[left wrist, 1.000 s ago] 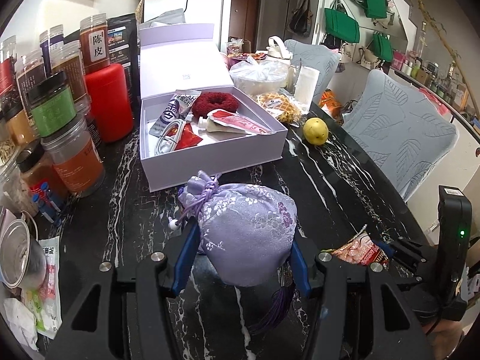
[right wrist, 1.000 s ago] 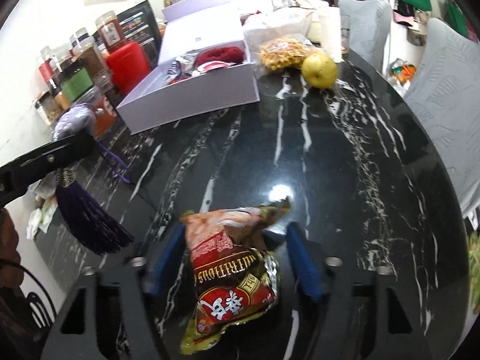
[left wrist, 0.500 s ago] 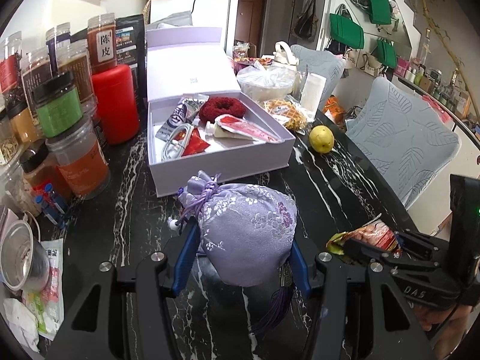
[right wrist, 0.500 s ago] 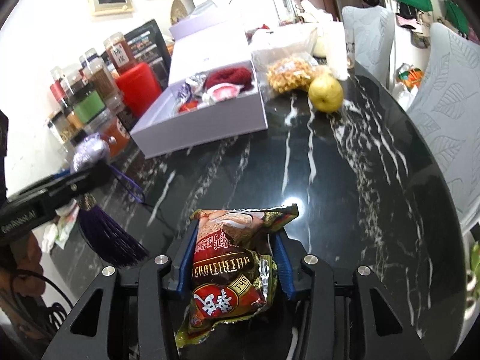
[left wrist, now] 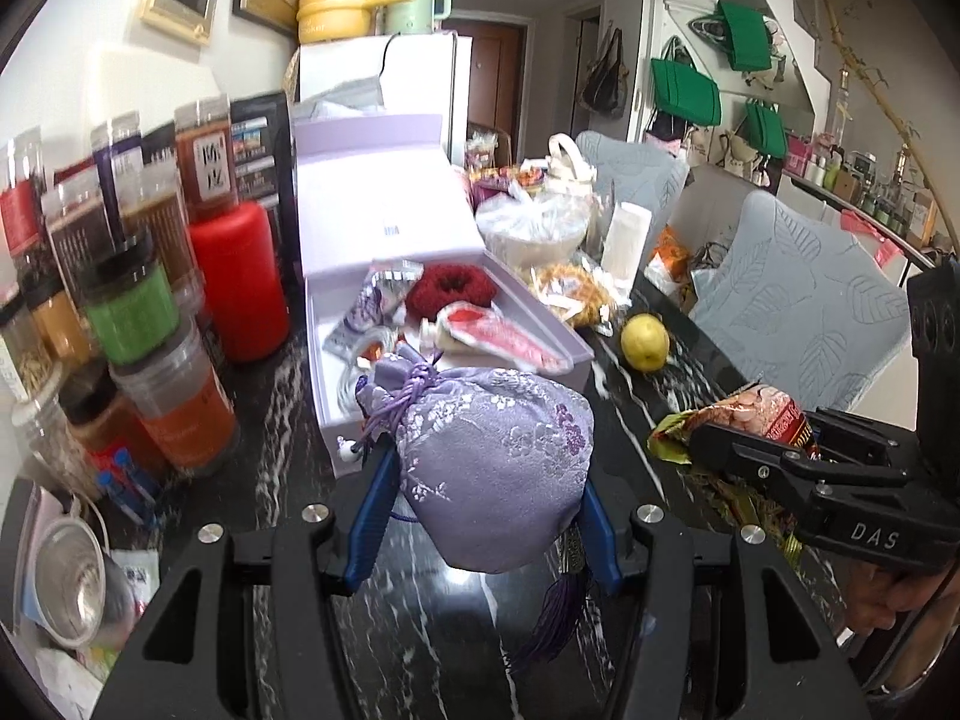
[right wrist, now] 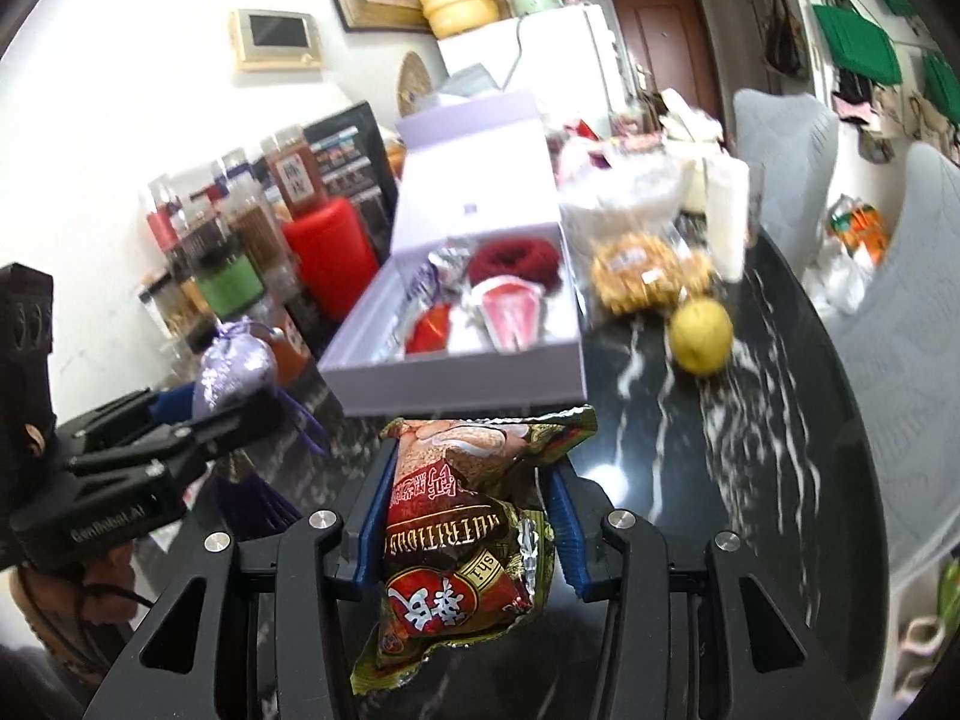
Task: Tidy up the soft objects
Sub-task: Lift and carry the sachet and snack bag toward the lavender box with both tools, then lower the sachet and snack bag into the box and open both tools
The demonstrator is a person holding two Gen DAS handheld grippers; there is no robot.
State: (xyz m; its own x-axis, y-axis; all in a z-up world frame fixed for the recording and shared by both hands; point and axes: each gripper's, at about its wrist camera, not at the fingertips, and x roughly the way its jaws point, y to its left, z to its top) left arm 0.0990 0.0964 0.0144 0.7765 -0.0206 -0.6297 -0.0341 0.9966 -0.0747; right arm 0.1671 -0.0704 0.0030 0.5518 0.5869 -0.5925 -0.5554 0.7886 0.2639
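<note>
Satin brocade, pale lilac with a woven floral pattern, makes up the drawstring pouch point(left wrist: 495, 474) that the left gripper point(left wrist: 483, 516) pinches between its blue fingers point(left wrist: 372, 510). The pouch is plump and rounded, gathered at its neck by a knotted purple cord point(left wrist: 414, 384), and a dark purple tassel point(left wrist: 555, 618) hangs below it. It is held above the black marble table point(left wrist: 636, 414), just in front of the near wall of the open lavender box point(left wrist: 336, 420).

The right gripper point(right wrist: 468, 516) is pressed onto a snack packet point(right wrist: 462, 546), a crinkled foil wrapper in red, brown and olive-gold with large white characters on a red patch and a row of Latin lettering. The packet stands lengthwise between the blue pads point(right wrist: 561, 516), its top edge reaching toward the box, and it is also off the table.

Inside the box lie a dark red scrunchie point(right wrist: 513, 261), a pink-and-white sachet point(right wrist: 510, 312) and other small packets. A yellow pear point(right wrist: 701, 336) rests on the table to the right of the box, near a bag of golden snacks point(right wrist: 648, 276). Spice jars point(left wrist: 138, 312) and a red canister point(left wrist: 237, 282) stand to the left.
</note>
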